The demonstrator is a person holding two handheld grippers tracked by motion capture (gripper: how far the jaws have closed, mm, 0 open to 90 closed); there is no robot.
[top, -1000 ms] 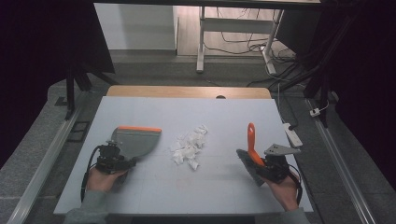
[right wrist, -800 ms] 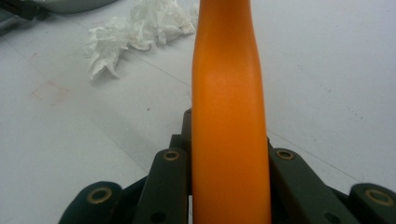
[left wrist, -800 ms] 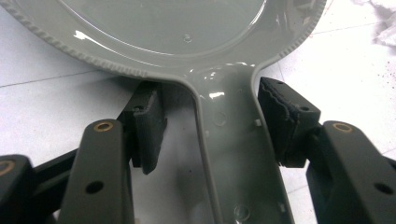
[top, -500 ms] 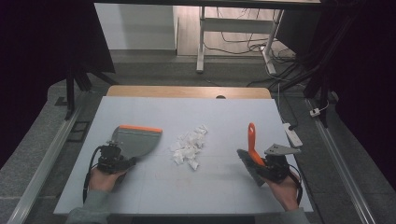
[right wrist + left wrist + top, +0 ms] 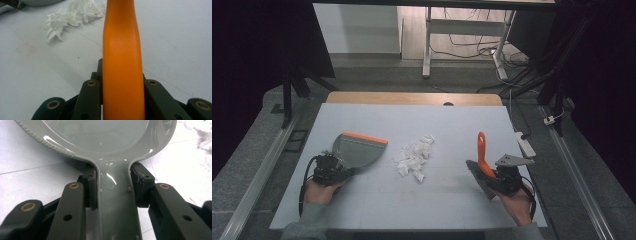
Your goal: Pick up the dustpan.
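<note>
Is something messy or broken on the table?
Yes. A pile of crumpled white paper scraps lies loose in the middle of the table, between the grey dustpan and the orange-handled brush. It looks like litter waiting to be swept. Nothing looks broken.

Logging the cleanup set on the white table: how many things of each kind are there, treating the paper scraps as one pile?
Grey plastic dustpan with orange lip: 1
Orange-handled hand brush: 1
Pile of crumpled white paper scraps: 1
Total: 3
</note>
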